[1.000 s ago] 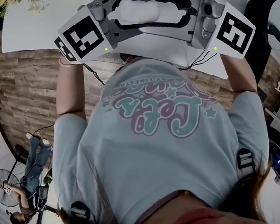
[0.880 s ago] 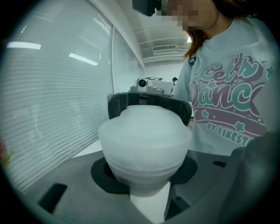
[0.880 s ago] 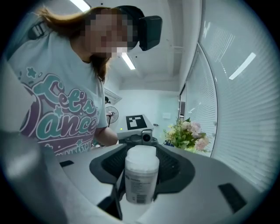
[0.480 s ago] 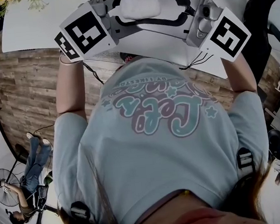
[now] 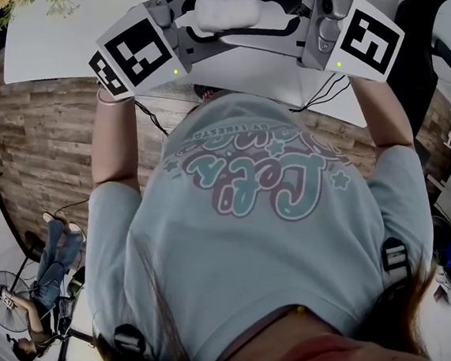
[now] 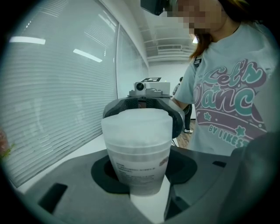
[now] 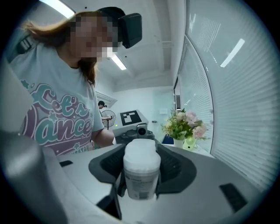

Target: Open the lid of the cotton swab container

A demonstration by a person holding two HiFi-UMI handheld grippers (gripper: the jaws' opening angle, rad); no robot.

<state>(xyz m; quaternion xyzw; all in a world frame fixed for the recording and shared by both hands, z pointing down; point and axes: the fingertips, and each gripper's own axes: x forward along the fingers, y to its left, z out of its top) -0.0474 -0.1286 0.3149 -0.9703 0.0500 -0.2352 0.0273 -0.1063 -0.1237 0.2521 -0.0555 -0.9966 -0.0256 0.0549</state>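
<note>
On the white table [image 5: 46, 50], close in front of the person, the cotton swab container [image 6: 139, 162] stands between the two grippers, which come at it from opposite sides. The left gripper [image 6: 146, 173] is clamped on the lower body, with its pads against both sides below the lid [image 6: 136, 124]. The right gripper [image 7: 141, 164] sits higher, straddling the lid and upper body. Its jaws have just been opening a little with the container between them. Thin dark slits show down both sides, so I judge it loose around the container, not squeezing it.

The main risk is the lid grip. If the right jaws close on the body as well as the lid, they pin the two together and a pull lifts the whole container. The frosted plastic looks smooth, so a light squeeze may slide off the lid. A hard squeeze low down could bow the thin wall and jam the lid tighter. If the lid gives suddenly, the container could tip in the left grip and spill swabs onto the table.

The container stands upright, as near as I can tell. Its long axis runs vertically, with the base on the table and the lid end pointing up. Its printed label sits on the lower body.
</note>
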